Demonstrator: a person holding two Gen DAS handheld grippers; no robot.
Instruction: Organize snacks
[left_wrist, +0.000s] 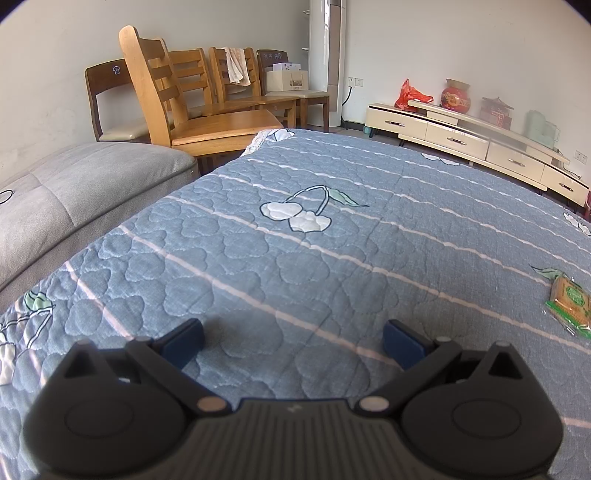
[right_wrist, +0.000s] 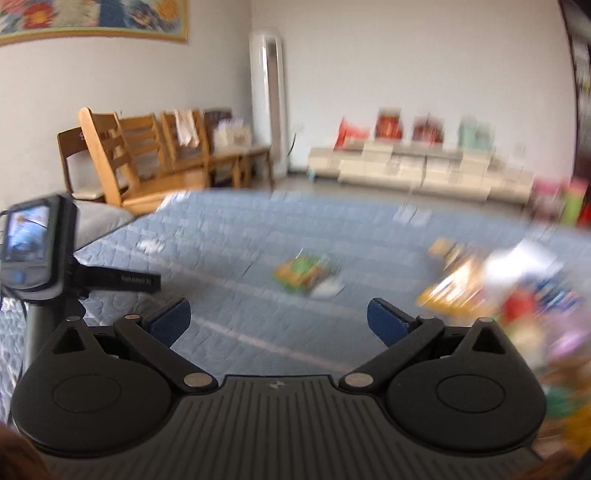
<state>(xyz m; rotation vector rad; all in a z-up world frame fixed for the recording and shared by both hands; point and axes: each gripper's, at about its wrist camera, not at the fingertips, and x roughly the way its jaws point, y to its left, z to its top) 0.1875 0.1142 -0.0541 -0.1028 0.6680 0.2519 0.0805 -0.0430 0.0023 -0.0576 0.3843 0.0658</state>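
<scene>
A green and yellow cracker packet (left_wrist: 569, 301) lies on the blue quilted cover (left_wrist: 295, 258) at the far right of the left wrist view. My left gripper (left_wrist: 293, 341) stands open low over bare quilt, nothing between its blue pads. The right wrist view is motion-blurred. There the same kind of packet (right_wrist: 304, 273) lies mid-quilt, ahead of my right gripper (right_wrist: 279, 319), which is open and empty. A blurred heap of several colourful snack packs (right_wrist: 498, 288) sits to the right of that gripper. The left gripper's camera unit (right_wrist: 31, 247) shows at the left edge.
A grey sofa cushion (left_wrist: 74, 192) borders the quilt on the left. Wooden chairs (left_wrist: 192, 99) stand behind it, with a tall white air conditioner (left_wrist: 327, 62) beside them. A cream low cabinet (left_wrist: 461, 136) with red jars and bags runs along the far wall.
</scene>
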